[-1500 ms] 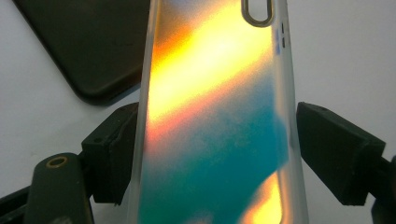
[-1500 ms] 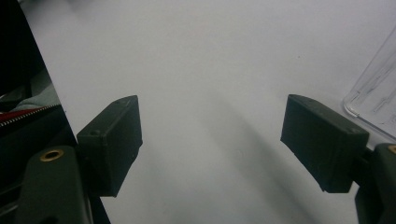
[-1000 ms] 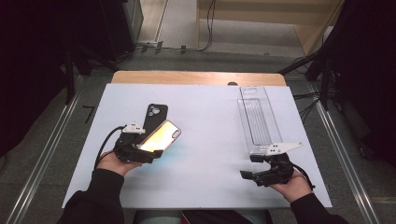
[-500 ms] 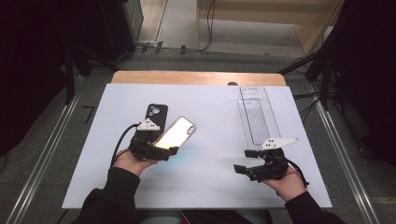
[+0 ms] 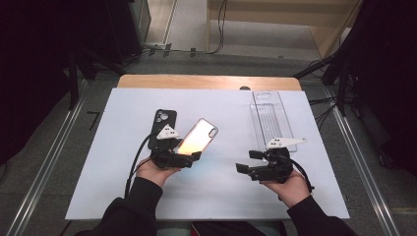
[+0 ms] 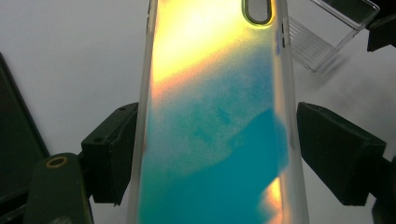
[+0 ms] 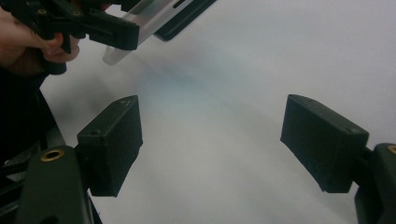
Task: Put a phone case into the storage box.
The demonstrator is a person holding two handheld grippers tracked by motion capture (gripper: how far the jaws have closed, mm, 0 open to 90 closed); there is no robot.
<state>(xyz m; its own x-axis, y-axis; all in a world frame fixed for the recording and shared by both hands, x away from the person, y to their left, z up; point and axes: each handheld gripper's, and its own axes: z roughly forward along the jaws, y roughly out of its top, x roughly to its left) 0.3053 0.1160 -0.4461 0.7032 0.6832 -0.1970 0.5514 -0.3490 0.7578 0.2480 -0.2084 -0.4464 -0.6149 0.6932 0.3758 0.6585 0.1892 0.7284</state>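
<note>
Here, the left gripper (image 5: pixel 189 158) is clamped on an iridescent phone case (image 5: pixel 197 136), while the right gripper (image 5: pixel 244 162) hangs with nothing in it.

In the left gripper view both jaws press the long edges of the iridescent phone case (image 6: pixel 215 116), which tilts up and away over the white table (image 5: pixel 113 162). The right gripper's jaws stand wide apart, just above the bare tabletop and pointing toward the case. Farther back, a black phone case (image 5: pixel 163 124) lies flat beside the held one, and a clear plastic tray (image 5: pixel 271 118) lies at the far right.
</note>
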